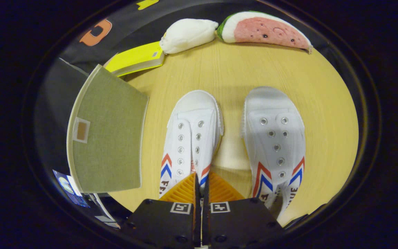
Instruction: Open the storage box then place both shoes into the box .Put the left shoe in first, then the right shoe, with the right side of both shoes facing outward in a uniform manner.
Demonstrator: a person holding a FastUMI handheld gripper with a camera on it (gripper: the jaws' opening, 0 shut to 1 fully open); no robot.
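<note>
On the wooden table [240,69], our gripper [202,183] is clenched on the inner collar edge of the left shoe [192,135]. Right of it lies the right shoe [275,138]; left of it, the green storage box [109,138]. We should lift level, keeping the pinch firm.

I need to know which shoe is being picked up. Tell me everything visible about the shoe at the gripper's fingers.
The left shoe is white canvas with a rubber toe cap, metal eyelets, no laces, and red and blue chevrons on its sides. It stands upright on the wooden table, toe pointing away. The gripper is closed on its inner side wall.
</note>
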